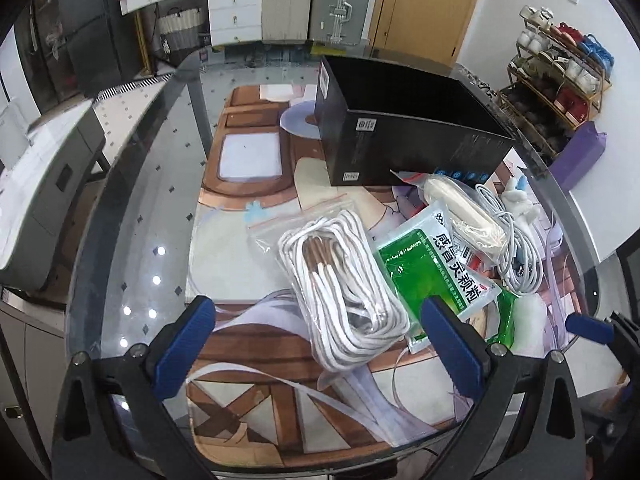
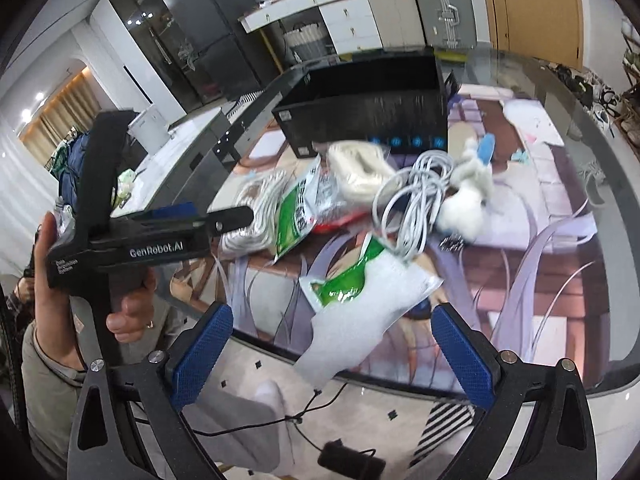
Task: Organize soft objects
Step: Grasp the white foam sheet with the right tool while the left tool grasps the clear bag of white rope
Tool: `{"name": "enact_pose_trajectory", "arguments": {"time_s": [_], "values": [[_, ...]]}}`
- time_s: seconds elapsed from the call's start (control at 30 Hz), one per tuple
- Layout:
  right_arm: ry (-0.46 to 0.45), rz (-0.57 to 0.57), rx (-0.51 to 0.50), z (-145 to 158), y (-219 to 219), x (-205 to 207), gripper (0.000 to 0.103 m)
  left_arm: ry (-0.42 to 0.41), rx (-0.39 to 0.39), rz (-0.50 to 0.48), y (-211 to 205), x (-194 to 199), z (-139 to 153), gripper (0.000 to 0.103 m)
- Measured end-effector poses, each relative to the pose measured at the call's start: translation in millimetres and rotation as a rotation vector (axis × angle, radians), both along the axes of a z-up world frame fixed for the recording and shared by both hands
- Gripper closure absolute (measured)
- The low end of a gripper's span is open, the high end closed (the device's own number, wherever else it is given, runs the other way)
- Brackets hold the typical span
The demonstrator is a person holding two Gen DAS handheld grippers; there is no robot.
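Observation:
A heap of soft things lies on the printed mat in front of an open black box (image 1: 404, 120). A clear bag of white rope (image 1: 340, 284) lies between my left gripper's open fingers; my left gripper (image 1: 316, 344) is just above it. Beside it are a green-and-white medicine pouch (image 1: 436, 268), a bagged cream roll (image 1: 468, 216), a grey coiled cable (image 1: 516, 248) and a white plush toy (image 1: 520, 200). My right gripper (image 2: 332, 348) is open over the table's near edge, with a green-and-white pouch (image 2: 360, 296) just ahead of it, untouched. The black box (image 2: 368, 108) stands behind the heap.
The glass table's rounded edge (image 2: 600, 372) runs just under my right gripper. The left gripper's body and the hand holding it (image 2: 120, 240) fill the left of the right wrist view. A shoe rack (image 1: 560, 76) and a purple bag (image 1: 580, 156) stand beyond the table's right side.

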State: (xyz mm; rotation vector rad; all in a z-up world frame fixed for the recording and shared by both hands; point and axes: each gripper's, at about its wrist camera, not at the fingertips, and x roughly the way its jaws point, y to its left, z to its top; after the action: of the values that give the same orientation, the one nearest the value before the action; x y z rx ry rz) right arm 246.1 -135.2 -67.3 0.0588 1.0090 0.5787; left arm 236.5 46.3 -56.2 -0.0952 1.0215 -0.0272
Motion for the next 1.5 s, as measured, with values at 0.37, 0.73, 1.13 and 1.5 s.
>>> {"name": "enact_pose_trajectory", "arguments": {"time_s": [0.37, 0.73, 1.13, 1.5], "values": [[0.008, 0.064, -0.164, -17, 13, 14, 0.057, 0.006, -0.053, -0.008, 3, 10, -2, 0.001], [-0.076, 0.112, -0.239, 6, 1, 31, 0.059, 0.060, -0.119, -0.008, 12, 34, -13, 0.017], [0.065, 0.072, -0.115, -14, -21, 38, 0.052, 0.049, -0.023, -0.010, 3, 26, -18, 0.056], [0.076, 0.050, -0.159, -27, -16, 44, 0.055, 0.037, -0.017, -0.013, 6, 17, -17, 0.053]]}}
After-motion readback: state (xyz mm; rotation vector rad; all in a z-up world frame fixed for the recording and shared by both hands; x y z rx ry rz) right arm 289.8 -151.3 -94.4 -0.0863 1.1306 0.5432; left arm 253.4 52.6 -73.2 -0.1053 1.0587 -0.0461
